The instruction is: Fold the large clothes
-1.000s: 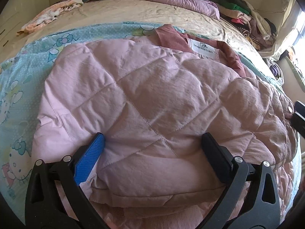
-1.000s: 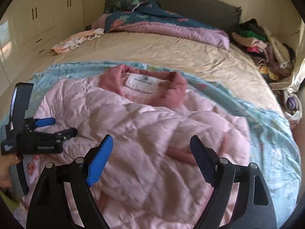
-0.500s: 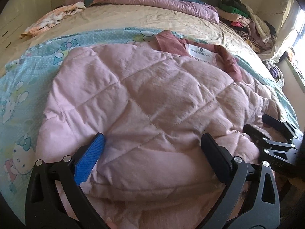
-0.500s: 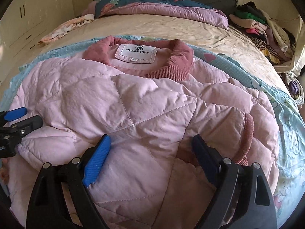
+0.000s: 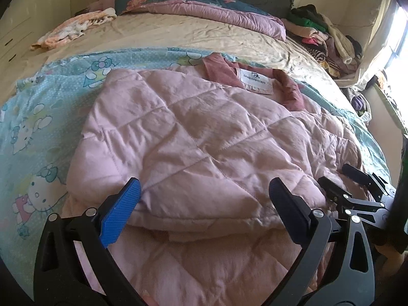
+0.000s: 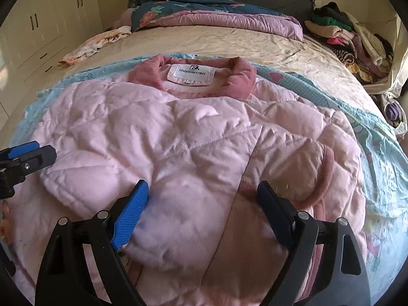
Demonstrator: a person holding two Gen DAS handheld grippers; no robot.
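Observation:
A pink quilted jacket (image 5: pixel 204 148) (image 6: pixel 193 137) lies on the bed, its sides folded inward, the darker ribbed collar (image 6: pixel 237 76) and white label (image 6: pixel 191 74) at the far end. My left gripper (image 5: pixel 204 188) hangs open just over the jacket's near left fold, nothing pinched. My right gripper (image 6: pixel 202 191) stands open above the near middle, where the two folded panels meet. Each gripper shows in the other's view: the right one (image 5: pixel 341 176) at the right edge, the left one (image 6: pixel 38 149) at the left edge, both open.
Under the jacket lies a light blue cartoon-print sheet (image 5: pixel 38 127) on a beige bed (image 6: pixel 229 40). A floral quilt (image 6: pixel 204 12) and a loose garment (image 6: pixel 94 43) lie near the headboard. Piled clothes (image 6: pixel 344 35) sit at the right; white cabinets (image 6: pixel 38 25) stand left.
The right gripper has dropped closer to the jacket and moved over its middle. The left gripper has drawn back and up from the fold, showing more of the jacket's near edge.

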